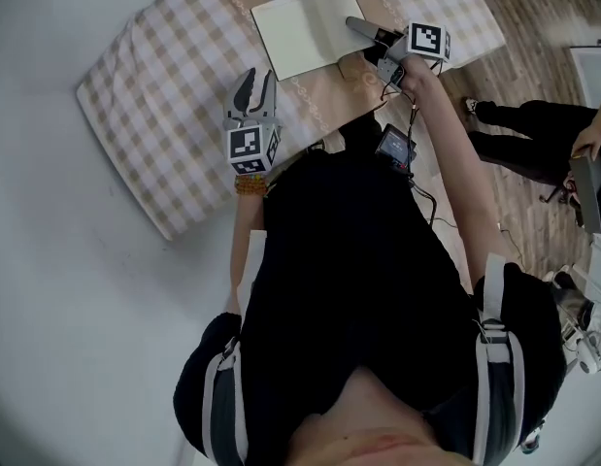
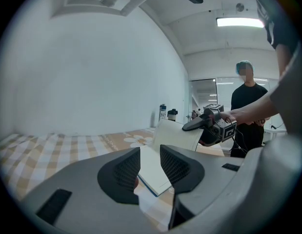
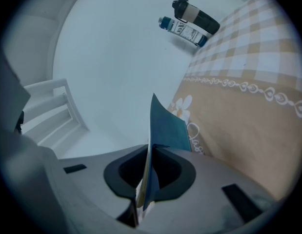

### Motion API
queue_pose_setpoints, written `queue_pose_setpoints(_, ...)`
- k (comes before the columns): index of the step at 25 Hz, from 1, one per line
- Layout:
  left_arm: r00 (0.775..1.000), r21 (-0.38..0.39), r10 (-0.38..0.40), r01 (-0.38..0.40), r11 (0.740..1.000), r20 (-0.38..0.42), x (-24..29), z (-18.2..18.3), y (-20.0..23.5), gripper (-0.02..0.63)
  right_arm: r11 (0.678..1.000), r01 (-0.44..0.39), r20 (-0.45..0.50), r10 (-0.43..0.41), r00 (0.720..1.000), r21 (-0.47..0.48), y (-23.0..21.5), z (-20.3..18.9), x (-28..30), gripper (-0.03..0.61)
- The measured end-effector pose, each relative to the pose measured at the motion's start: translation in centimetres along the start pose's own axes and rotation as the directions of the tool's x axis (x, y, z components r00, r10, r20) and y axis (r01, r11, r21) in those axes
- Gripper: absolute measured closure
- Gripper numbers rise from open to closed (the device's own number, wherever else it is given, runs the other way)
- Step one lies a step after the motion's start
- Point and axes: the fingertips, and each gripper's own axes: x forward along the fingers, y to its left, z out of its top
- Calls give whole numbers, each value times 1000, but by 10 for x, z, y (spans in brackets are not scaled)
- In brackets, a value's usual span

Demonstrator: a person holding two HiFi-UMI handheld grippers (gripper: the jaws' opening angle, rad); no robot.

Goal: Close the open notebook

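The open notebook (image 1: 298,29) lies with white pages up on the far part of the checked tablecloth (image 1: 169,105). My right gripper (image 1: 355,25) is shut on its right-hand blue cover and a few pages, and holds them lifted off the table. In the right gripper view the blue cover (image 3: 166,126) stands on edge between the pads of the right gripper (image 3: 149,173). My left gripper (image 1: 253,78) hovers open and empty near the table's front, short of the notebook. The left gripper view shows the left gripper (image 2: 150,155), the flat page (image 2: 151,172), the raised leaf (image 2: 177,135) and the right gripper (image 2: 191,126).
Two bottles (image 3: 190,19) stand at the table's far end by the white wall. A person in black (image 1: 533,134) stands on the wooden floor to the right of the table. A small device (image 1: 394,147) hangs at my chest.
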Motion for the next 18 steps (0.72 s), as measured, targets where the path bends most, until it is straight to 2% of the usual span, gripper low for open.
queue_pose_setpoints(4,1000,2,-2,2,1000,-2,1,0,-1,471,1000,-11,-20,11,1000,-14,10,-8,11,555)
queue_pose_setpoints(14,1000,-7,-6,6,1000,0,4,1,-5,471,995,9,-118,-21,993,-102,22,-34,42,551)
queue_pose_setpoints(18,1000,-9,2,-2,1000,-2,3,0,-3,471,994,13,-157,-30,987,-109,23,-45,57,546)
